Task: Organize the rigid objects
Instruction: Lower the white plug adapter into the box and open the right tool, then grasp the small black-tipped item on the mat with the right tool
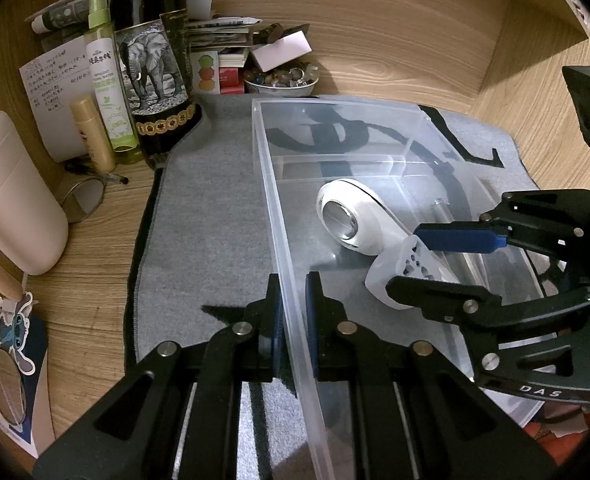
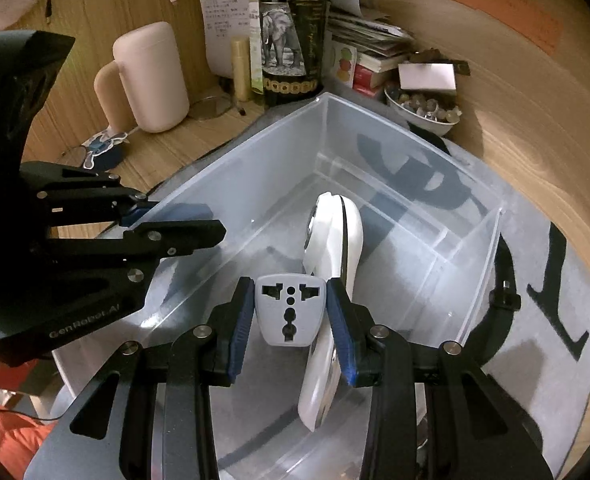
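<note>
A wooden desk [image 1: 95, 264] carries a grey mat [image 1: 207, 216]; the left gripper [image 1: 293, 312] pinches the clear bin's [image 1: 271, 184] wall; inside lies a white device [image 1: 355, 216], partly hidden; the right gripper [image 2: 291, 316] clamps a travel adapter [image 2: 290, 312] above the bin.

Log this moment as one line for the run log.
left gripper: shut on bin wall | right gripper: holding plug adapter over bin | white device: inside bin

The right tongs [image 1: 423, 264] read "DAS"; the left tongs [image 2: 197, 224] read "GenRobot.AI".
</note>
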`<control>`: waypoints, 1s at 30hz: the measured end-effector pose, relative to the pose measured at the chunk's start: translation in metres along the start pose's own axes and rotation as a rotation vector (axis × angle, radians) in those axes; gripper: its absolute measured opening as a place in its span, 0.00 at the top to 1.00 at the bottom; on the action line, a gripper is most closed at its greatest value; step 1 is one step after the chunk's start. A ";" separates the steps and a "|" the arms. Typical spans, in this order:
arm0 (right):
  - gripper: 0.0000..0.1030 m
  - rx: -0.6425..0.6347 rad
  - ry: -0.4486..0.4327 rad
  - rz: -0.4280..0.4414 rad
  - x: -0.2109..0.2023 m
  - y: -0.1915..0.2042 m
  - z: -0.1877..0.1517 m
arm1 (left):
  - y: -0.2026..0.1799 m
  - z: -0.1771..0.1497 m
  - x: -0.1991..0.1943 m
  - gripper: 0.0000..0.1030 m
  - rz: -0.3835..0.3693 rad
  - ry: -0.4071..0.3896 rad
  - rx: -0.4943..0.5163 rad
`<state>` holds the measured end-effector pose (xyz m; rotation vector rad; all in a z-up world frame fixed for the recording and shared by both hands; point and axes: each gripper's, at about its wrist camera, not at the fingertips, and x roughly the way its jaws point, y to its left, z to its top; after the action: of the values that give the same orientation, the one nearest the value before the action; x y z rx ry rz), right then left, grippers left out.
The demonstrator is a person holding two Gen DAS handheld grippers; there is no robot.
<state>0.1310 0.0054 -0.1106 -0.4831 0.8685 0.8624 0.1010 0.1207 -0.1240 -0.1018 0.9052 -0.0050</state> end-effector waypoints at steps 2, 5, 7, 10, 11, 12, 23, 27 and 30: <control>0.67 0.000 0.000 -0.005 -0.001 -0.001 0.000 | 0.000 0.000 0.000 0.90 0.000 0.000 0.000; 0.64 0.008 -0.013 -0.010 -0.006 -0.003 0.000 | 0.000 0.000 0.000 0.90 0.000 0.000 0.000; 0.57 0.014 -0.029 -0.015 -0.011 -0.007 0.000 | 0.000 0.000 0.000 0.90 0.001 0.001 0.000; 0.55 0.029 -0.061 -0.025 -0.021 -0.012 0.001 | -0.001 0.000 0.000 0.90 0.003 0.003 -0.001; 0.55 0.035 -0.074 -0.030 -0.025 -0.014 0.001 | -0.001 0.000 0.001 0.90 0.003 0.003 -0.002; 0.55 0.040 -0.084 -0.035 -0.029 -0.016 0.001 | -0.001 0.001 0.001 0.90 0.003 0.004 -0.002; 0.50 0.144 -0.228 -0.153 -0.086 -0.056 -0.003 | 0.000 0.001 0.001 0.90 0.004 0.005 -0.002; 0.49 0.201 -0.246 -0.196 -0.100 -0.075 -0.012 | 0.000 0.001 0.001 0.90 0.004 0.005 -0.002; 0.49 0.236 -0.234 -0.210 -0.101 -0.085 -0.025 | 0.000 0.000 0.001 0.90 0.005 0.006 -0.001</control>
<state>0.1533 -0.1064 -0.0393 -0.2554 0.6798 0.6007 0.1018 0.1211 -0.1244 -0.1010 0.9113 -0.0002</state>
